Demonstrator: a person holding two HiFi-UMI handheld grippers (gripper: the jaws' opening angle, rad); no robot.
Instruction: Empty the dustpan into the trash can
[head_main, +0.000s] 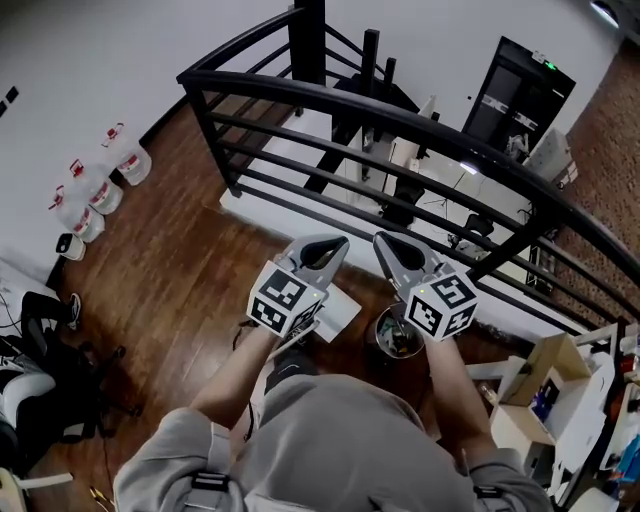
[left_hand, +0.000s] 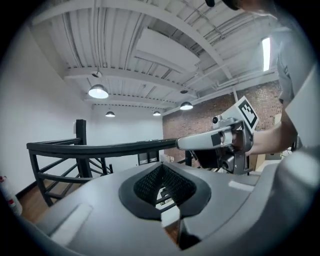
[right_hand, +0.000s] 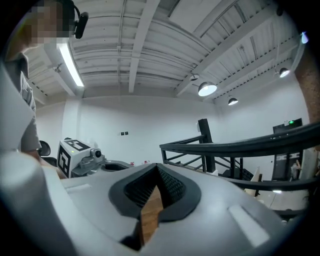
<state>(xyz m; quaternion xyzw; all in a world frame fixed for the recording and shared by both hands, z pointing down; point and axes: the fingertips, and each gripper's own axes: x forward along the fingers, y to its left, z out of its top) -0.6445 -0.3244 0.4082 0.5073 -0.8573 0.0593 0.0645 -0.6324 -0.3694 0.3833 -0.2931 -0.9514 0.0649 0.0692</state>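
In the head view both grippers are held up side by side in front of the person, pointing at the black railing. My left gripper is shut with nothing in it, and its pads meet at a point in the left gripper view. My right gripper is also shut and empty, with its pads together in the right gripper view. Below them on the wooden floor stands a small round trash can with dark contents. A white flat thing lies next to it, partly hidden by the left gripper; I cannot tell whether it is the dustpan.
A black metal railing runs across just ahead, with a lower level beyond it. Several clear water jugs stand along the left wall. Cardboard boxes sit at the right, and dark bags and a chair at the left.
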